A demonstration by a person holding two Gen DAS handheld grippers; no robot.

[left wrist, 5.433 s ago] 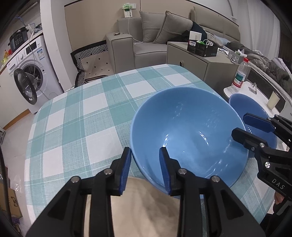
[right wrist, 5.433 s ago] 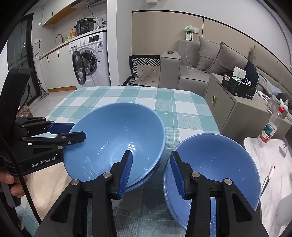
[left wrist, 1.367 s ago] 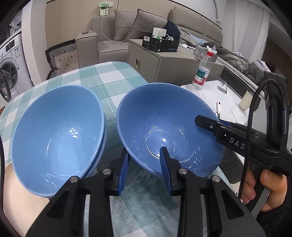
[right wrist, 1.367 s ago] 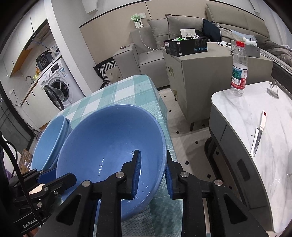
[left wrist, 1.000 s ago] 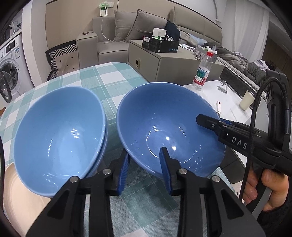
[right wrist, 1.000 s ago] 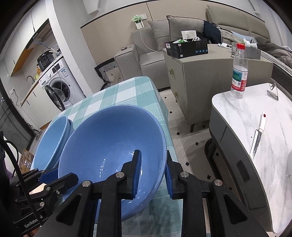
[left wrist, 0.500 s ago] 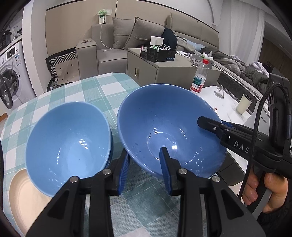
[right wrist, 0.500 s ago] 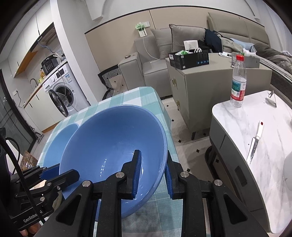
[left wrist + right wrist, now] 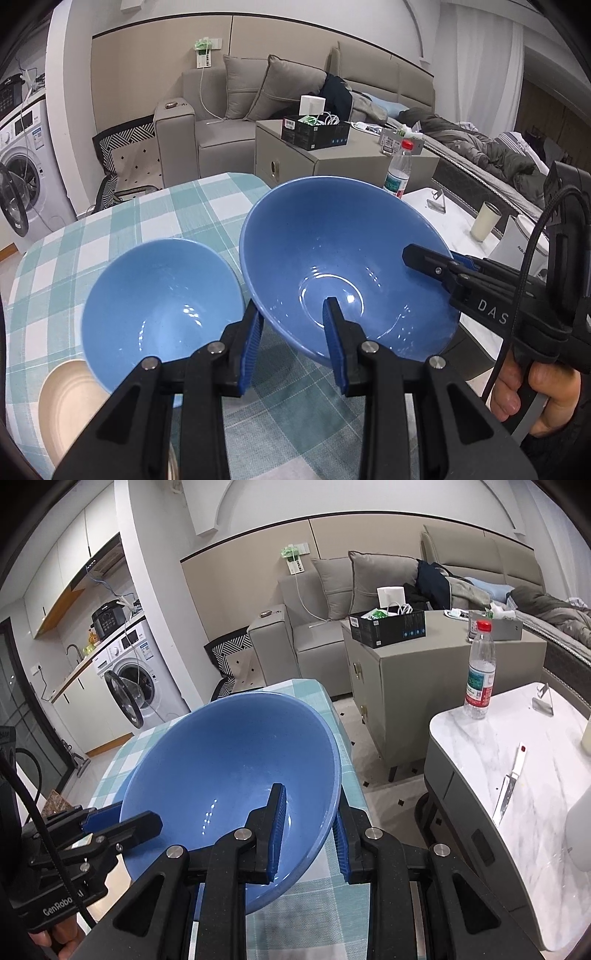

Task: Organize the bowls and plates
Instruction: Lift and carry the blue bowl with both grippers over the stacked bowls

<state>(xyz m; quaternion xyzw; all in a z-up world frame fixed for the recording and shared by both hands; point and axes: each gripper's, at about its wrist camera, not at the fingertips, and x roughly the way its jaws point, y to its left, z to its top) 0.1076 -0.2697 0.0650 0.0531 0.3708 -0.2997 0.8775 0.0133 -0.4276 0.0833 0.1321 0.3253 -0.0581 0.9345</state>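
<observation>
Both grippers clamp one rim from opposite sides: the left gripper (image 9: 291,325) at its near edge, the right gripper (image 9: 310,830) at right, each hand-held.

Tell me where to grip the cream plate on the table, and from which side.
Grip the cream plate by its thin rim, coming from the near left side, one finger above and one below. It lies flat, and the resting blue bowl hides its far right part. Set down the lifted bowl first.

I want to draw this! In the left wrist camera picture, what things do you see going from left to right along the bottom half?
Cream plate → blue bowls on the table → left gripper → lifted blue bowl → right gripper → right hand.
</observation>
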